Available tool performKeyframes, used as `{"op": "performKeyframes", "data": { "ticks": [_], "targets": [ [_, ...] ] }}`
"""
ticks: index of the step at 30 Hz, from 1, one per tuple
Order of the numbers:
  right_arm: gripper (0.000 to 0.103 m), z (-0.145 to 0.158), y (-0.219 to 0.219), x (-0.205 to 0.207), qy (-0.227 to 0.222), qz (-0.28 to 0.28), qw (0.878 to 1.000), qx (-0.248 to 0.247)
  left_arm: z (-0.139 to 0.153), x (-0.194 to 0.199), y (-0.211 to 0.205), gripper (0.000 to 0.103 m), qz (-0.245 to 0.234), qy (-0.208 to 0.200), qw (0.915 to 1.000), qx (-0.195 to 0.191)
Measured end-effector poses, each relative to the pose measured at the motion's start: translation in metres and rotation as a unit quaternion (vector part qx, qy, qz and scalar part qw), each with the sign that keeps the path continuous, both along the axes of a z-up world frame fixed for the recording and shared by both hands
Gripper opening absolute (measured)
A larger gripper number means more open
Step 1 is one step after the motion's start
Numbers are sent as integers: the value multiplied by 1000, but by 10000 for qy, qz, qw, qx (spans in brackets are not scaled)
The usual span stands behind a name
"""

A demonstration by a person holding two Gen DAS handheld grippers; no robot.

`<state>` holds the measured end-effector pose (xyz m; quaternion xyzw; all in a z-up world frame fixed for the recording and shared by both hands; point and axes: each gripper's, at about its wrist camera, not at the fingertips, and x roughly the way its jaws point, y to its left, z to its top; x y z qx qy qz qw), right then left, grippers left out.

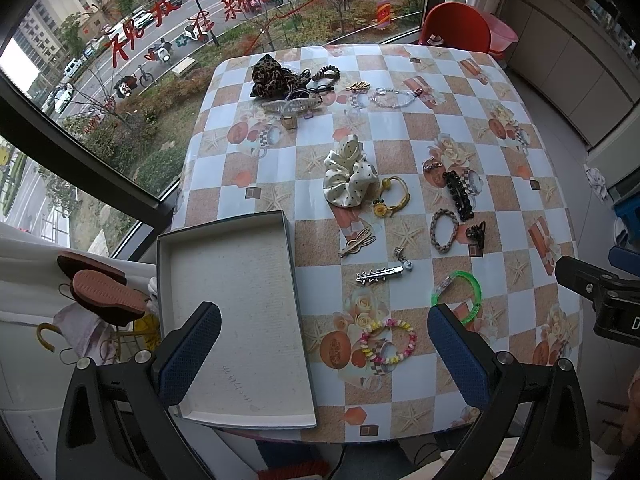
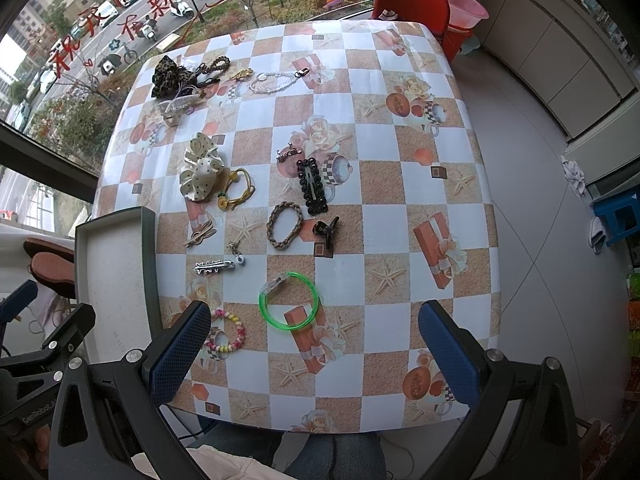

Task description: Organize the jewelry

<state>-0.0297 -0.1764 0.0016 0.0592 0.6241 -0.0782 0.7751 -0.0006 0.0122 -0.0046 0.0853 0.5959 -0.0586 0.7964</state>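
An empty grey box point(image 1: 236, 280) lies at the table's front left; it also shows in the right wrist view point(image 2: 116, 264). Jewelry is scattered over the table: a green bangle point(image 1: 464, 292) point(image 2: 289, 300), a pastel bead bracelet point(image 1: 388, 342) point(image 2: 230, 330), a silver clip point(image 1: 378, 275) point(image 2: 213, 267), a braided bracelet point(image 1: 443, 230) point(image 2: 285, 225), a black barrette point(image 1: 459, 194) point(image 2: 312, 186), a cream dotted scrunchie point(image 1: 349, 172) point(image 2: 200, 170), a yellow hair tie point(image 1: 394, 196) point(image 2: 236, 190). My left gripper point(image 1: 324, 346) is open above the box's near end and the bead bracelet. My right gripper point(image 2: 314, 350) is open above the green bangle.
A leopard scrunchie point(image 1: 272, 76) and a heap of hair ties, clips and a clear bead chain point(image 1: 394, 98) lie at the table's far side. A red chair point(image 1: 456, 28) stands behind the table. A window runs along the left. Cabinets stand at the right.
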Motion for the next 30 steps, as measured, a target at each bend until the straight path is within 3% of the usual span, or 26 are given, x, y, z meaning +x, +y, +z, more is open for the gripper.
{"op": "performKeyframes", "data": {
  "ticks": [20,30],
  "targets": [
    [103,-3,0,2,17,2,10000,2,-1,-1,2,103,3,22,10000,10],
    [103,-15,-2,-3,152,11,9999,34,-23,0,3,103,-35,203,9998,-84]
  ]
}}
